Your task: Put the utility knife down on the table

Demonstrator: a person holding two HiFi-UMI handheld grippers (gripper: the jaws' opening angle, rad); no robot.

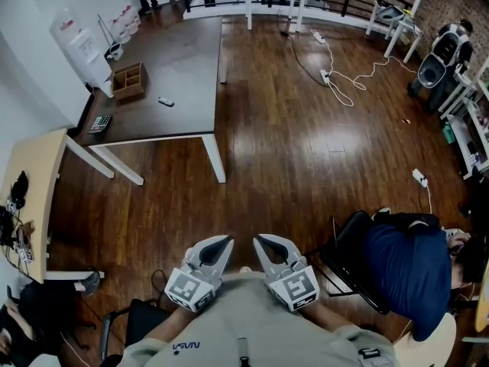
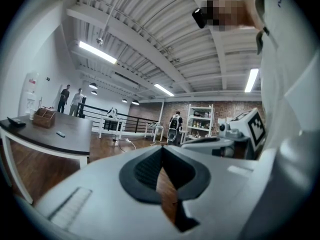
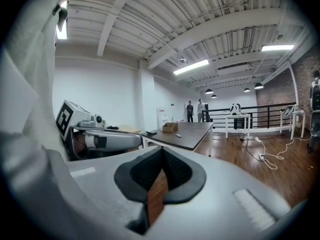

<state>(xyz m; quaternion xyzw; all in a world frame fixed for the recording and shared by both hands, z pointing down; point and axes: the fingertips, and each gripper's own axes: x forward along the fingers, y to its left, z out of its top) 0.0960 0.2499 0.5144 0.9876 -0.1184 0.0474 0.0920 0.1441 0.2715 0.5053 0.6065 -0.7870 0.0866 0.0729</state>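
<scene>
My two grippers hang side by side close to my body, above the wooden floor. Left gripper point(image 1: 228, 240) point(image 2: 161, 150) has its jaws closed tip to tip with nothing between them. Right gripper point(image 1: 258, 238) point(image 3: 162, 150) is shut too, and empty. A dark table point(image 1: 187, 113) point(image 3: 192, 129) point(image 2: 45, 139) stands well ahead to the left, far from both grippers. A small grey elongated object point(image 1: 166, 102) point(image 3: 178, 135) point(image 2: 60, 134) lies on it, too small to identify. No knife shows in either gripper.
On the dark table stand a wooden box point(image 1: 128, 80) and a calculator-like device point(image 1: 99, 123). A light wooden desk point(image 1: 34, 174) is at the left. A seated person point(image 1: 409, 270) and black chair are at the right. Cables point(image 1: 336, 71) trail across the floor.
</scene>
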